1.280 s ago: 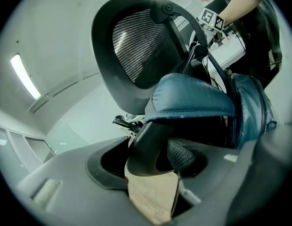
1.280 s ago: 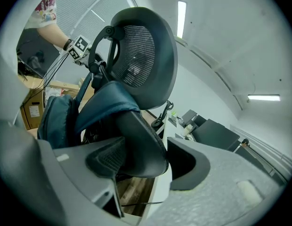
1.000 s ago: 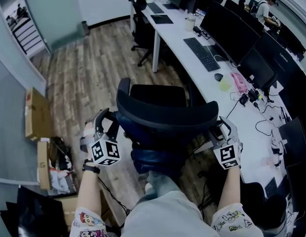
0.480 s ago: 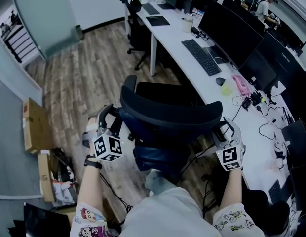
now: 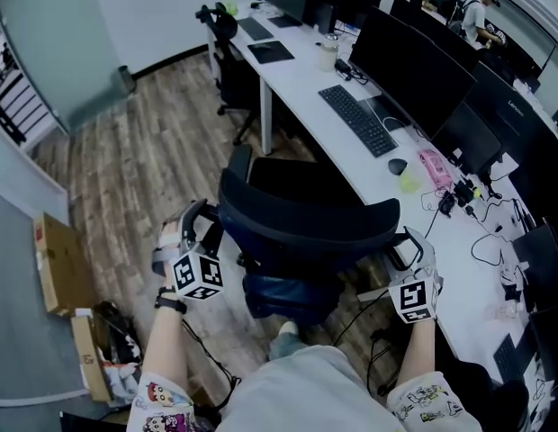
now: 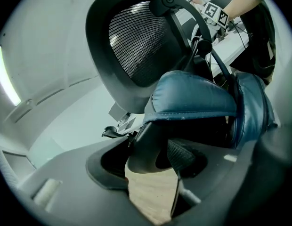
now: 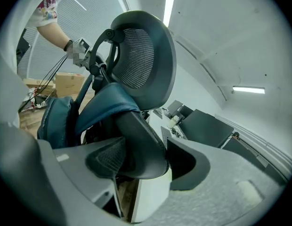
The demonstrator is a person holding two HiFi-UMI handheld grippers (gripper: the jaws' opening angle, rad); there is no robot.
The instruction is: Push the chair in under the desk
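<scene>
The black office chair [image 5: 301,219] stands with its seat [image 5: 292,176] toward the white desk [image 5: 301,93], seat front at the desk edge. A blue padded cushion [image 5: 288,291] hangs on the back of the backrest. My left gripper [image 5: 202,230] is shut on the left end of the curved backrest. My right gripper [image 5: 400,246] is shut on its right end. In the left gripper view the jaws [image 6: 158,154] hold the black backrest edge [image 6: 146,145] below the mesh headrest [image 6: 136,41]. The right gripper view shows its jaws [image 7: 136,157] clamped on the same frame [image 7: 136,135].
A keyboard [image 5: 355,120], a mouse [image 5: 398,166], monitors [image 5: 414,66] and cables lie on the desk. A second chair [image 5: 227,70] stands further along it. Cardboard boxes [image 5: 58,264] sit on the wood floor at left. Cables [image 5: 355,304] trail under the chair.
The chair has rolled forward toward the desk with both grippers on its backrest. The seat front now reaches the desk edge. Both grips are unchanged.
</scene>
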